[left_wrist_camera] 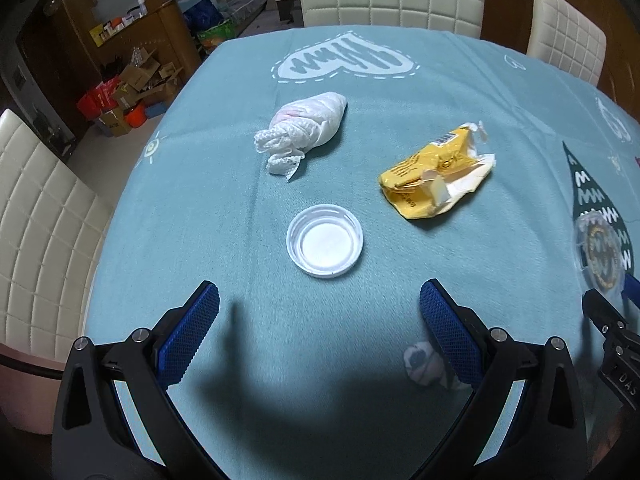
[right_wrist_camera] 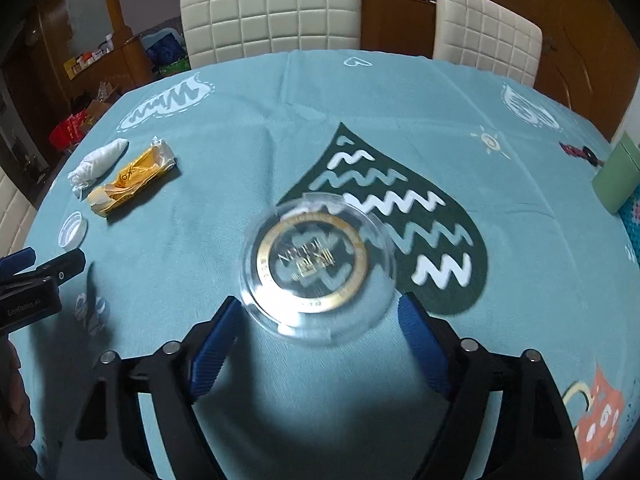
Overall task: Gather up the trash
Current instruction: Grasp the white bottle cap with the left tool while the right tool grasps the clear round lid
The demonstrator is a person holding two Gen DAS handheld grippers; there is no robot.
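Observation:
On the teal tablecloth (left_wrist_camera: 360, 360) lie a white bottle cap (left_wrist_camera: 325, 240), a crumpled white tissue (left_wrist_camera: 303, 128) and a crushed yellow wrapper (left_wrist_camera: 434, 176). My left gripper (left_wrist_camera: 319, 312) is open, just short of the cap. A clear round plastic lid with a gold ring (right_wrist_camera: 316, 265) lies in front of my right gripper (right_wrist_camera: 318, 322), which is open with its fingertips either side of the lid's near edge. The cap (right_wrist_camera: 73, 230), tissue (right_wrist_camera: 98, 164) and wrapper (right_wrist_camera: 132, 182) also show at the left of the right wrist view.
Cream padded chairs (right_wrist_camera: 272, 12) stand around the table. A green box (right_wrist_camera: 618, 176) sits at the right table edge. Cardboard and red bags (left_wrist_camera: 128, 92) clutter the floor beyond the left side. The other gripper (right_wrist_camera: 36, 280) shows at the left edge.

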